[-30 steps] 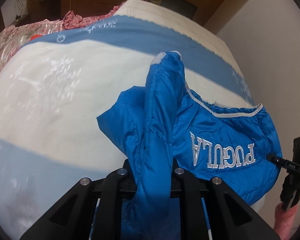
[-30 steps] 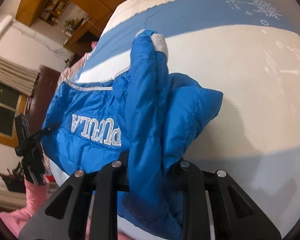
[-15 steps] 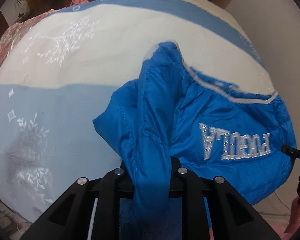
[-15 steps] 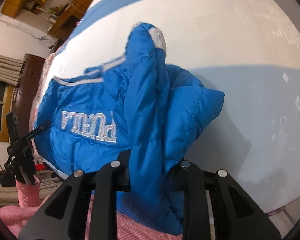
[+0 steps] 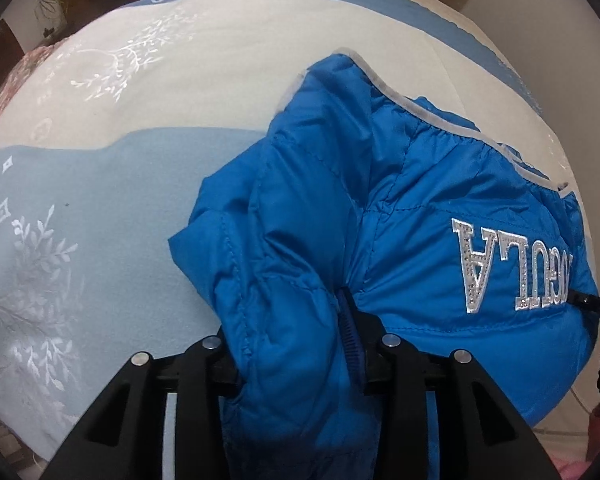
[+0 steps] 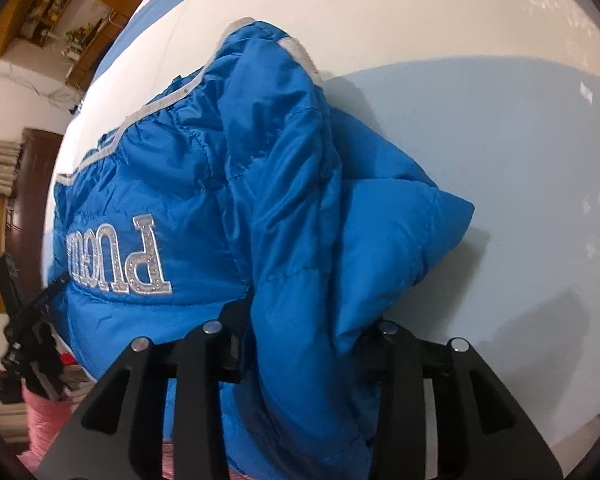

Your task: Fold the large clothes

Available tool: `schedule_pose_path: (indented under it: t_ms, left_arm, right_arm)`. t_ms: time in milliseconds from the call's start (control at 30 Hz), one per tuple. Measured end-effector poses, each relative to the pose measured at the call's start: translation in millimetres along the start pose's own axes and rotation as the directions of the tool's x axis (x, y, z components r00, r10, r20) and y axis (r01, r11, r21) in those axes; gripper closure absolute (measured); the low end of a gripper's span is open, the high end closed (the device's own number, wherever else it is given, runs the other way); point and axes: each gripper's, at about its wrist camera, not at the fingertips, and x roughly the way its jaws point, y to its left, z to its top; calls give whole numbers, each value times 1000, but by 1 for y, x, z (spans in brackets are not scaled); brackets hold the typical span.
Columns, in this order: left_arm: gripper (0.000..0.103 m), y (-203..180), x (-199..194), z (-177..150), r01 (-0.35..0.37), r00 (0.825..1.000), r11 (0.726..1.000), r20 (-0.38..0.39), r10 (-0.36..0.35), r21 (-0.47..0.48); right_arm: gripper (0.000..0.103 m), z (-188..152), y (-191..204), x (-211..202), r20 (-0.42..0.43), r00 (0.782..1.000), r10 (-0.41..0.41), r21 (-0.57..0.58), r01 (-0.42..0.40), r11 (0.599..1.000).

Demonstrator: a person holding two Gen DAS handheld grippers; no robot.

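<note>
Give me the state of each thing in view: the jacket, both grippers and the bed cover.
Jacket: bunched and folded over on the bed, lettering upside down to the cameras, grey-trimmed edge away from them.
Left gripper: jaws opening, jacket fabric between them.
Right gripper: jaws opening, jacket fabric between them.
Bed cover: spread flat under the jacket.

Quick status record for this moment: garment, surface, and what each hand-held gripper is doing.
garment: blue padded jacket, silver lettering, grey trim, bunched on the bed
surface: bedspread, cream and light blue bands with white leaf print
left hand-held gripper: jaws opening, a fold of jacket between them
right hand-held gripper: jaws opening, a fold of jacket between them
fold state: not flat yet; fabric humped in the middle
</note>
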Motion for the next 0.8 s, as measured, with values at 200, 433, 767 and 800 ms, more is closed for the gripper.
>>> schedule_pose_path:
  t_ms: [200, 433, 767, 800]
  left_arm:
    - [56, 5, -33, 1, -6, 1000, 999, -10, 6, -48]
    - [55, -24, -86, -10, -87, 984, 996, 155, 83, 20]
    - [54, -53, -23, -26, -66, 996, 993, 62, 60, 99]
    - [54, -53, -20, -28, -60, 996, 993, 71, 53, 104]
  right_arm:
    - [53, -12, 28, -39, 72, 982, -174, -65, 179, 982]
    - [62, -36, 71, -74, 175, 960, -217, -199, 250, 948]
    - [69, -43, 64, -17, 71, 968, -241, -173, 250, 953]
    - [69, -44, 62, -13, 72, 969, -237, -166, 246, 955]
